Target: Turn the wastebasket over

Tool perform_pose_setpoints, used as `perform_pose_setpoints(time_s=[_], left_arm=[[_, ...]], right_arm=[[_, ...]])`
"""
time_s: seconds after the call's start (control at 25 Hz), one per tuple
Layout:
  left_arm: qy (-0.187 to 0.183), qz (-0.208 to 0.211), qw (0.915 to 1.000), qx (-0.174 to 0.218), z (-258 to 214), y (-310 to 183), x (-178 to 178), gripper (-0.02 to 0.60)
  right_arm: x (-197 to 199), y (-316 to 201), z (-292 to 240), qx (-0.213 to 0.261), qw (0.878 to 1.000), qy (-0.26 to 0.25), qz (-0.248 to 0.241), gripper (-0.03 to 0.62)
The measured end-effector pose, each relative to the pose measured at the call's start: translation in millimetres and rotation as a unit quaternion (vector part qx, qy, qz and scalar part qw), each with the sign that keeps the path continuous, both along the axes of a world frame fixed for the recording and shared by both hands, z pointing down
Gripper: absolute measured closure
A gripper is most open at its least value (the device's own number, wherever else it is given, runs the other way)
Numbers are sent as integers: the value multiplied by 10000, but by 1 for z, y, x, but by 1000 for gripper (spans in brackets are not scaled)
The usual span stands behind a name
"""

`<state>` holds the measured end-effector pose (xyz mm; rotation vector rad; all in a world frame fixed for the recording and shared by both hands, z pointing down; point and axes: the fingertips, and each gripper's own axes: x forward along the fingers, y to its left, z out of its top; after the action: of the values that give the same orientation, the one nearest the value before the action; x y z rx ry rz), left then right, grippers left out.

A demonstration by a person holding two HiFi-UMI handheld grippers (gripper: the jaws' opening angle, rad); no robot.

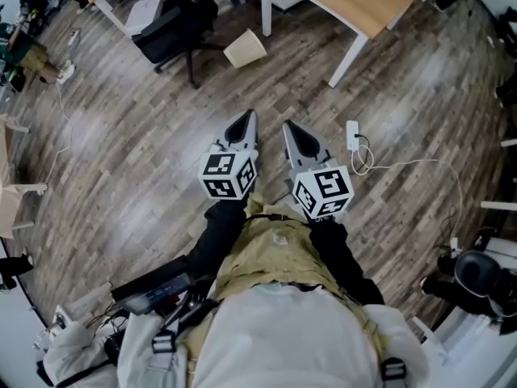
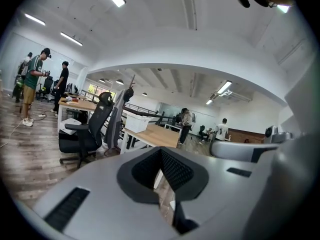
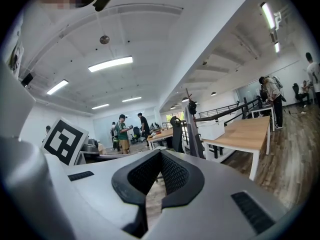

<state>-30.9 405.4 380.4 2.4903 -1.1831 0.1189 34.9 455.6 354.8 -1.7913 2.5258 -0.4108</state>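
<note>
The wastebasket (image 1: 245, 48), a beige bin, lies on its side on the wooden floor between a black office chair and a desk, far ahead of both grippers. My left gripper (image 1: 242, 121) and right gripper (image 1: 292, 129) are held side by side in front of the person's body, pointing toward the bin and well short of it. In the left gripper view the left gripper (image 2: 161, 152) has its pads together with nothing between them. The right gripper (image 3: 160, 154) looks the same in its own view. Neither gripper view shows the bin.
A black office chair (image 1: 179, 23) stands left of the bin, and a wooden desk with white legs (image 1: 355, 2) stands to its right. A white power adapter with a cable (image 1: 353, 136) lies on the floor near the right gripper. People stand far off (image 2: 32, 84).
</note>
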Motion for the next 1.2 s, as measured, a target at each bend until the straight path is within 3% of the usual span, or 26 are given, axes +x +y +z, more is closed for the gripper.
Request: perform_pose_setpoints(time_s=[0.28,0.6,1.2], left_arm=[[94,-434,9990,-101,7,-105,-22,580],[119,-841,9944,-624,39,-226,-61,580],[216,-553,9897,-1305,80,-402,-60,580]], right_arm=[[0,-105,8,-189,9996,169,-152,574],[-6,-228,37,-717,9971,196,-140,574],[-25,-409,72,-1403,9883,563,-206,574]])
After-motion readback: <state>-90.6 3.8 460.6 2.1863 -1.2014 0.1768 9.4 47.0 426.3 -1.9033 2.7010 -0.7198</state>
